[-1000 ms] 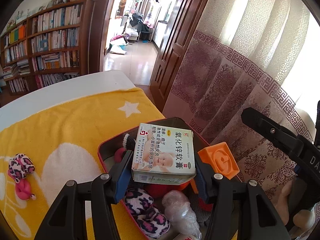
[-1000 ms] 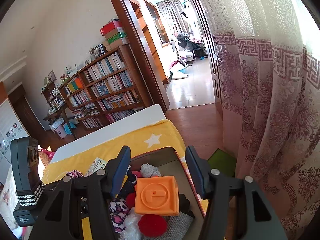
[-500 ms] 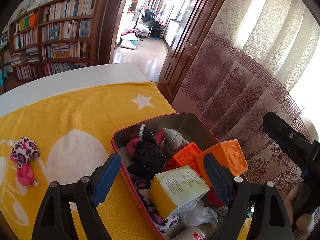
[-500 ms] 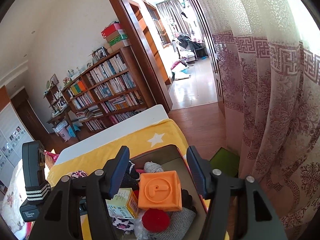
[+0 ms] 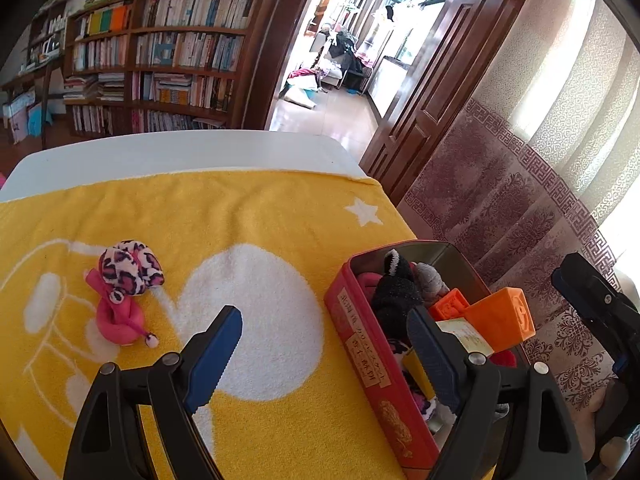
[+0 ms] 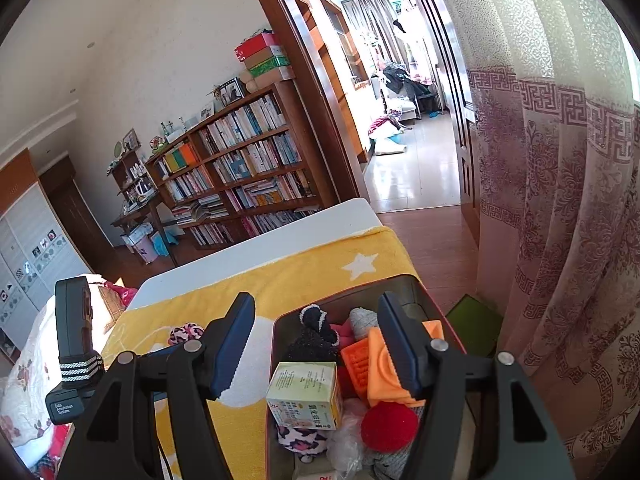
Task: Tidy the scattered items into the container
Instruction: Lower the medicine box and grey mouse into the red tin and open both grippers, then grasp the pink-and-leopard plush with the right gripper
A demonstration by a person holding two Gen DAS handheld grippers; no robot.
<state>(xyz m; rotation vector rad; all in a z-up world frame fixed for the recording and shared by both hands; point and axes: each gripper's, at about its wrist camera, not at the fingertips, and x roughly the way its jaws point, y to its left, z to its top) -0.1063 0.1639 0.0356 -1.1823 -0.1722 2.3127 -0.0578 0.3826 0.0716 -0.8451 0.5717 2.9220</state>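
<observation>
Left wrist view: the left gripper [image 5: 324, 354] is hanging released, jaws wide apart with nothing between them, over the yellow towel with white star and cloud print [image 5: 224, 240]. Its right finger is hiding part of the red rectangular metal tin [image 5: 362, 334]; the tin's near end is cut off at the frame bottom. Gold characters are running along the tin's side wall, too small to read. Inside the tin, only corners are showing of the pale yellow-green cardboard medicine box [image 5: 466, 334], beside the orange plastic cube [image 5: 502, 318] and a black knitted sock bundle [image 5: 394, 294]. One leopard-print pink sock bundle [image 5: 124, 288] is lying out on the towel, well apart from the tin.

Right wrist view: the right gripper [image 6: 316, 340] is also released and empty, its right finger covering part of the orange cube [image 6: 380, 368]. The medicine box [image 6: 306, 394] is sitting upright in the tin [image 6: 276, 344] on top of the pile, Chinese print on its faces illegible here. A red round pom-pom [image 6: 390, 426] is lying next to it. The label on the left gripper's handle is reading "Data Acquisition System".

Versus a second ago: the left gripper was clamping the medicine box above the tin; now the box is lying in the tin and the gripper is pulling back left over the towel.
</observation>
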